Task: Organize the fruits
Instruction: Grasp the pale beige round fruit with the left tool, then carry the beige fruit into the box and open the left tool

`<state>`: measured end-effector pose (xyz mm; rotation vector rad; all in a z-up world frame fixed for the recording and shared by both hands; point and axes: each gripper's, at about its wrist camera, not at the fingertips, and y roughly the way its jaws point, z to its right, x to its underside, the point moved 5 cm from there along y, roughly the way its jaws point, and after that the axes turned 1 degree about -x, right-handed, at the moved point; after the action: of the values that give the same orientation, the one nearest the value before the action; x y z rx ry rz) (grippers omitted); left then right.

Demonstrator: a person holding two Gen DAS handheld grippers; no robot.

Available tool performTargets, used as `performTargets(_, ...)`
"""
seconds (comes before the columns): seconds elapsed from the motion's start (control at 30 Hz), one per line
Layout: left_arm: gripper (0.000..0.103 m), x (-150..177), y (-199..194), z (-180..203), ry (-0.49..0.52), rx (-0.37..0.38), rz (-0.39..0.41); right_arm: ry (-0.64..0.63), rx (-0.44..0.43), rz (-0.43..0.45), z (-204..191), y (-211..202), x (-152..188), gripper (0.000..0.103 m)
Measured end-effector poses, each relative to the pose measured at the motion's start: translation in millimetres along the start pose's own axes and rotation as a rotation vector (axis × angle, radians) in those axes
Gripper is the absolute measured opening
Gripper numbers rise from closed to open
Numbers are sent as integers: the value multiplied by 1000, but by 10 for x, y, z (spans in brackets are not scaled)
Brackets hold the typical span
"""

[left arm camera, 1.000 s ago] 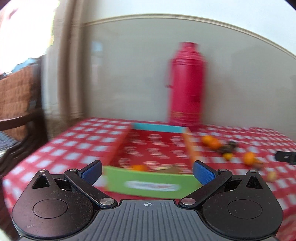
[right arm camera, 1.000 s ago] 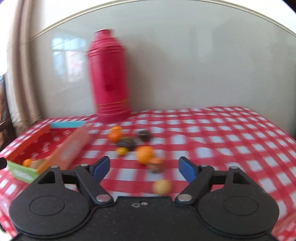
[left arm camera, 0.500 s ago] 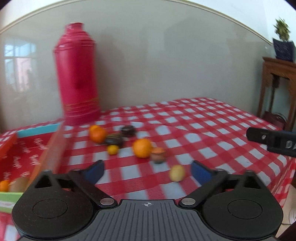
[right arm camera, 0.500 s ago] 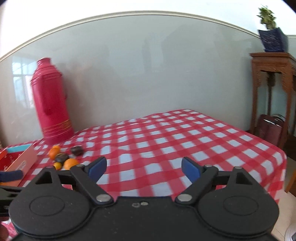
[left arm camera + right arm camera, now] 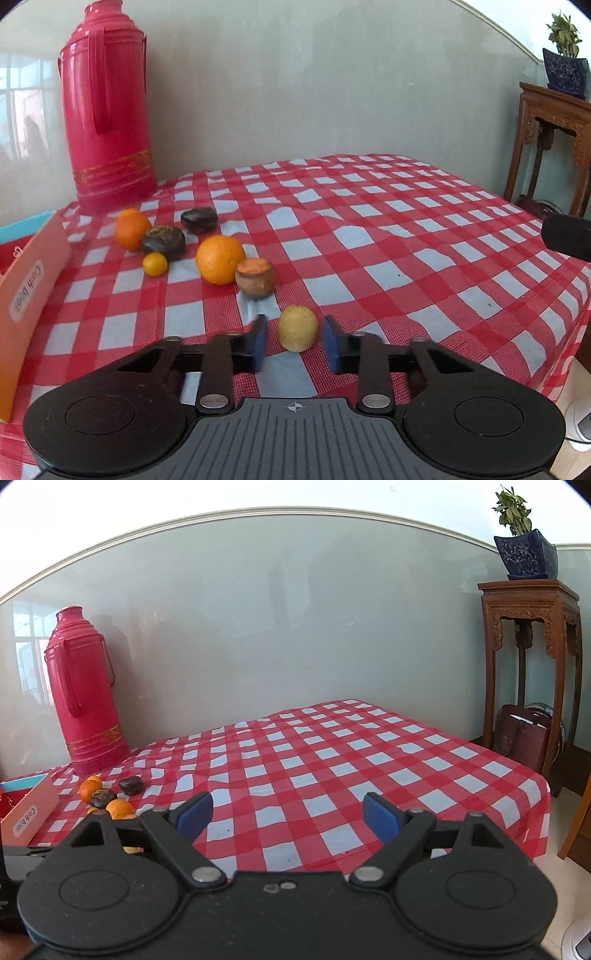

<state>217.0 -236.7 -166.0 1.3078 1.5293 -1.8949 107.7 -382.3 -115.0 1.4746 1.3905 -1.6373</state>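
While your left gripper (image 5: 293, 341) has just been closing, its blue pads stand either side of the small yellow fruit (image 5: 297, 328) low in the middle of the left wrist view, with a sliver of cloth showing on both sides, so they do not press on it yet. That is where trouble could start. The fruit is round and sits on a loose checked tablecloth (image 5: 388, 236); if one pad meets it first, it may roll out toward the table edge at lower right. Tips that come in too low could pinch the cloth and drag the other fruit with it.

The brown fruit (image 5: 255, 277) lies just above the yellow one, touching the large orange (image 5: 220, 259); push too far forward and you may knock them.

Your right gripper (image 5: 288, 812) hangs with its jaws spread wide over bare cloth, holding nothing, well apart from the pile at the left of its view.

The box (image 5: 31, 288) waits at the left edge, so a weak squeeze could drop the fruit on the way over.
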Motion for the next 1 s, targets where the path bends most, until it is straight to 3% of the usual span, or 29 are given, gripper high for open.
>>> performTargets(0.3,25,-34,-90,-122,-16,-8,18,-18,-32,-3,-146,19,9,82)
performTargets(0.57,25,-236,-365,-546,-40,-78,88,-28,-63,-15,-281,50,25,82)
performTargets(0.7,25,-285,-507,-898,-53,-159,118,-58,-92,-29,-442,83,50,82)
performTargets(1.0,25,-152,-668,-1867,-137,-353,106,-128,-157,-52,-831,156,120,82)
